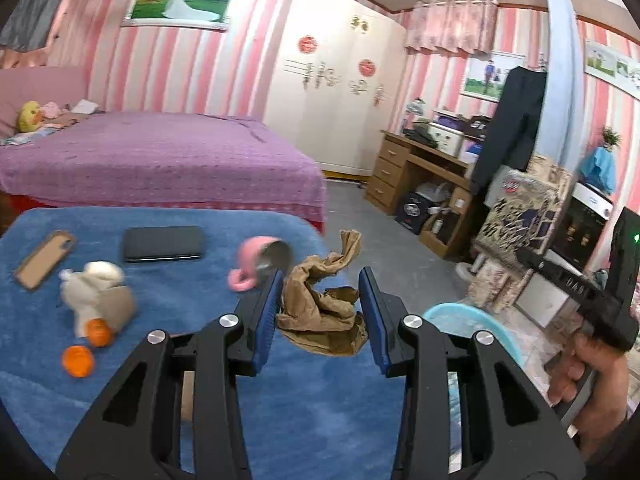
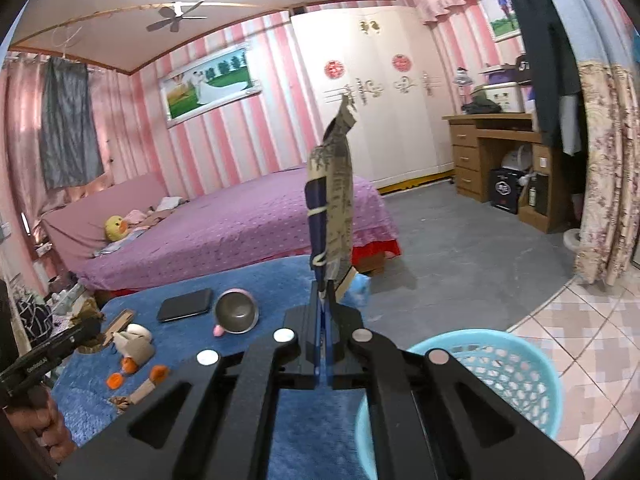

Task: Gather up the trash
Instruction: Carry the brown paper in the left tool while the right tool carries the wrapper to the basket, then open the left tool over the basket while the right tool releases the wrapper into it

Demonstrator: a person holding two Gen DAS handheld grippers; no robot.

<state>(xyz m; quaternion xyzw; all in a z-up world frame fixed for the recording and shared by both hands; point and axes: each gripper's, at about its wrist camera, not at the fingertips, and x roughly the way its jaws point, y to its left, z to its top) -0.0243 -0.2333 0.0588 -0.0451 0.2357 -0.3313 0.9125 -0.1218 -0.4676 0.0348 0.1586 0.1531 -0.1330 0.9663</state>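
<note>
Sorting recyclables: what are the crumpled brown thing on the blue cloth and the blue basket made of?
The crumpled brown wad looks like matte kraft paper: sharp creases and torn edges, though it could be thin film. The light blue round basket looks like smooth moulded plastic, its wall a lattice of regular holes.

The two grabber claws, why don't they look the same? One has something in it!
The right gripper is shut on a flat printed wrapper that sticks straight up; the left gripper is open, holding nothing. The left one has crumpled brown paper lying between its fingers on the blue cloth; the right one is lifted beside the blue basket. Both are black with blue pads.
</note>
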